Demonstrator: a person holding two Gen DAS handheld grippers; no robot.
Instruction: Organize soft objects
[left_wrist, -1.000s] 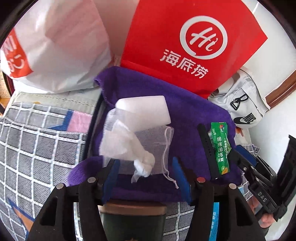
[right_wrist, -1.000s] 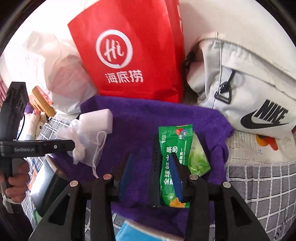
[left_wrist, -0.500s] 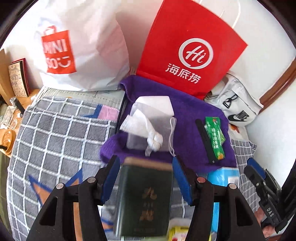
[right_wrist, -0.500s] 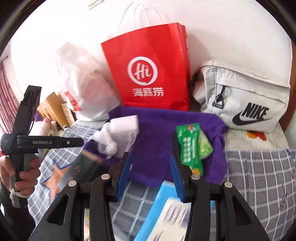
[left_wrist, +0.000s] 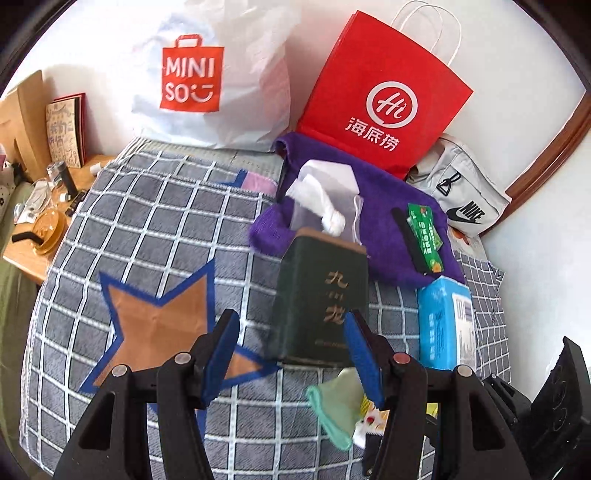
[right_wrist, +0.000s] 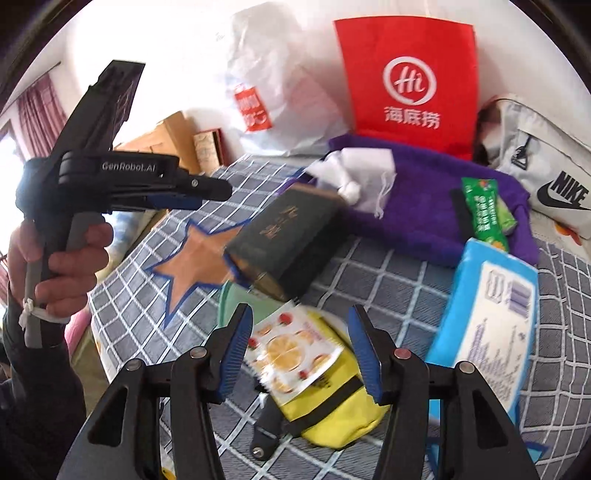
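A purple towel (left_wrist: 391, 221) lies on the bed and bears a white mesh pouch with tissue (left_wrist: 325, 195) and a green snack packet (left_wrist: 424, 232). A dark green box (left_wrist: 325, 295) lies in front of it, beside a blue tissue pack (left_wrist: 447, 325). My left gripper (left_wrist: 291, 354) is open and empty above the checked blanket, near the box. My right gripper (right_wrist: 301, 350) is open and empty above a fruit-print sachet (right_wrist: 291, 350) lying on a yellow pouch (right_wrist: 332, 402). The towel (right_wrist: 424, 206), box (right_wrist: 288, 236) and tissue pack (right_wrist: 487, 314) show in the right wrist view.
A red paper bag (left_wrist: 384, 96), a white Miniso bag (left_wrist: 207, 77) and a grey Nike bag (left_wrist: 461, 195) stand against the wall. A cluttered wooden bedside table (left_wrist: 33, 236) is at the left. A pale green cloth (left_wrist: 336, 410) lies by my left fingers.
Both grippers have pulled back and up from the purple towel, so the green box, tissue pack, yellow pouch and more of the bed have come into view. Both stay open.
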